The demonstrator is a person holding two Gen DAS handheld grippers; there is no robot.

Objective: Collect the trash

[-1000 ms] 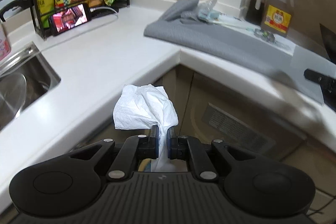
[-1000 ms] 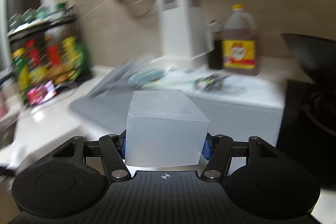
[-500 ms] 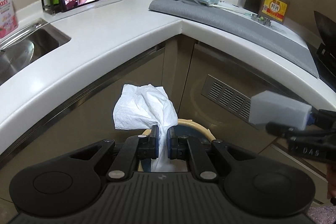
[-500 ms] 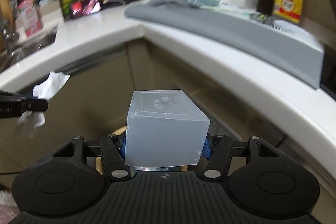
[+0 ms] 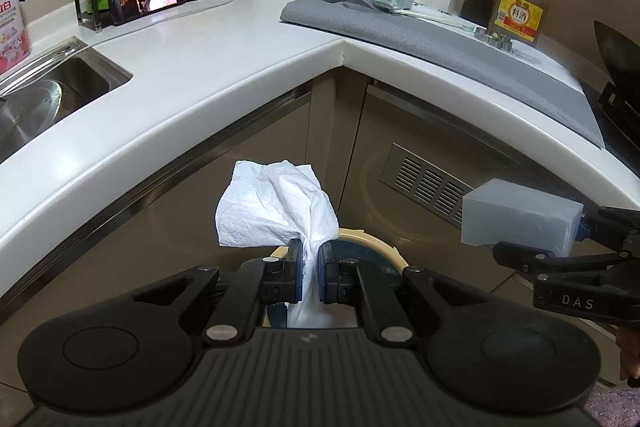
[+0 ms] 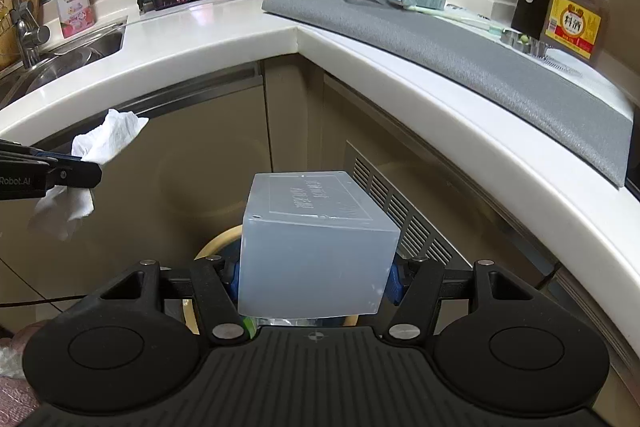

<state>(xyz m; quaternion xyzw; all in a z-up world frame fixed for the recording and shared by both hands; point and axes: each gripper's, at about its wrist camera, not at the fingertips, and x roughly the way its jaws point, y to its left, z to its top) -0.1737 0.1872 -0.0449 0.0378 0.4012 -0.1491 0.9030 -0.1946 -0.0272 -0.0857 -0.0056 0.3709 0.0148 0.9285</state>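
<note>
White L-shaped counter (image 5: 224, 75) overhead, curved edge wrapping the corner; beige cabinet doors (image 6: 208, 163) and a vent grille (image 5: 426, 185) below, open air between the two tools. Down low, round bin (image 5: 372, 247) with a cream rim, mostly hidden behind both tools. Translucent plastic box (image 6: 316, 247) clamped by its two sides in the right gripper (image 6: 314, 277), fingers spread wide, box hanging above the bin. Crumpled white tissue (image 5: 276, 207) pinched in the left gripper (image 5: 309, 267), fingers nearly together (only the paper's waist between them), above the bin rim. Box and tissue well apart, both clear of the counter edge.
</note>
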